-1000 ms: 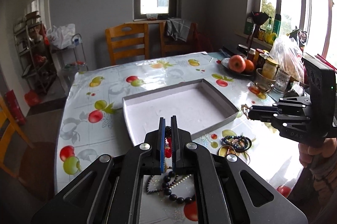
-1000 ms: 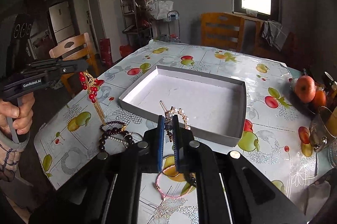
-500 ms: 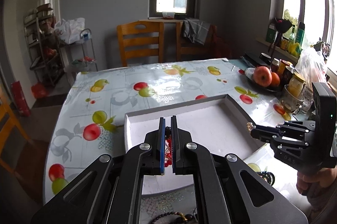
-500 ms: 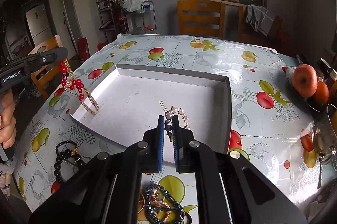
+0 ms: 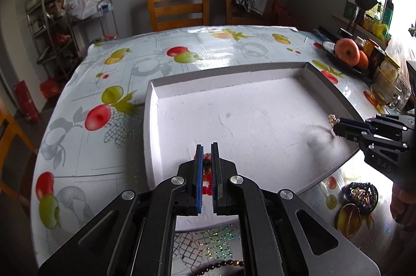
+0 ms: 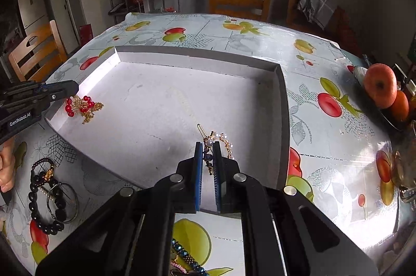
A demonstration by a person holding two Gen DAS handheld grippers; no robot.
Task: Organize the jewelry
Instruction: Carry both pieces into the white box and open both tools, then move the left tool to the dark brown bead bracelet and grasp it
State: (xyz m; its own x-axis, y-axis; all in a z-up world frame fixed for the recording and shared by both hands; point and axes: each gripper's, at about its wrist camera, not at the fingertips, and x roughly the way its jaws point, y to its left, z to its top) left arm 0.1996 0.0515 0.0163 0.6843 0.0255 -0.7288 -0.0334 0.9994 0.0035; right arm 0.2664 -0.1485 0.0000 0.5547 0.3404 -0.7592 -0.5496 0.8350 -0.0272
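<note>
A shallow white tray (image 5: 153,104) (image 6: 197,56) lies on the fruit-print table. My left gripper (image 5: 207,148) (image 6: 74,88) is over the tray's left side, shut on a red-bead and gold-chain piece (image 6: 83,107) (image 5: 206,164) that now rests on the tray floor. My right gripper (image 6: 208,146) (image 5: 335,129) is over the tray's near right side, shut on a pearl and gold hair clip (image 6: 218,140) held low over the floor.
Black bead bracelets and a metal ring (image 6: 52,195) lie left of the tray. A dark beaded piece (image 5: 360,196) (image 6: 187,255) lies near the front edge. A plate with an apple (image 6: 379,85), jars and a glass mug (image 5: 387,91) stand at the right.
Both grippers moved forward and down over the tray. The red-bead piece went from hanging in the air to resting on the tray floor. The hair clip came lower over the tray.
</note>
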